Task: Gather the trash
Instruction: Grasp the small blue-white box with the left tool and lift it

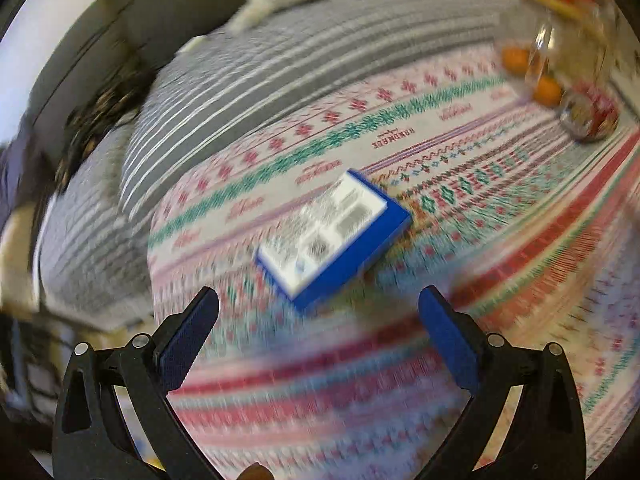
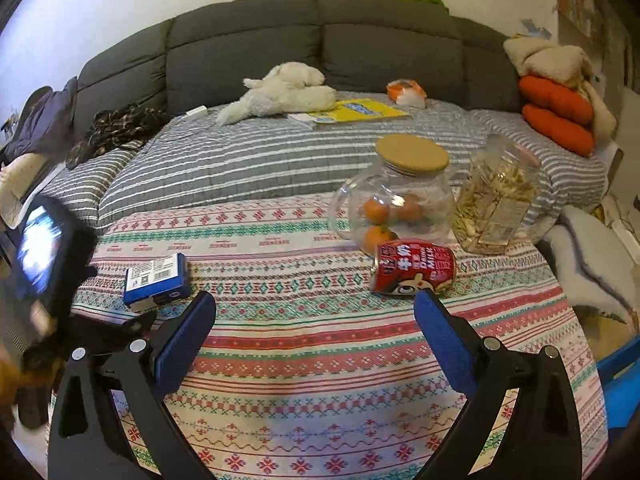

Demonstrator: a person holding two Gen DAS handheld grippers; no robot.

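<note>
Left wrist and right wrist views over a round table draped in a patterned tablecloth (image 2: pixel 320 344), with a striped bed beyond.

Left gripper (image 1: pixel 318 300): fingers spread wide, empty, aimed at a small blue carton (image 1: pixel 334 236) lying flat just beyond the fingertips, printed label face up; view heavily motion-blurred. Same carton (image 2: pixel 156 278) seen near the table's left edge in the right wrist view, with the left gripper's body dark and blurred beside it.

Right gripper (image 2: pixel 314 304): fingers likewise spread wide, pinching nothing, pointed toward a red drink can (image 2: pixel 414 266) lying on its side right of centre. Behind the can, just beyond it, a lidded glass jar (image 2: pixel 394 200) holding oranges and a clear plastic jar of seeds (image 2: pixel 496 204); judged to be kept goods, not trash.

Handling, as judged: carton light, thin-walled and likely empty, stiff along its edges yet crushable across the broad faces; best taken across the two long narrow sides, with gentle closure. Can light, smooth, prone to rolling on the cloth and to denting; best taken across the cylindrical body at mid-length, fingers square to its axis, so as not to nudge it into the glass jar. No bin visible in either view.
</note>
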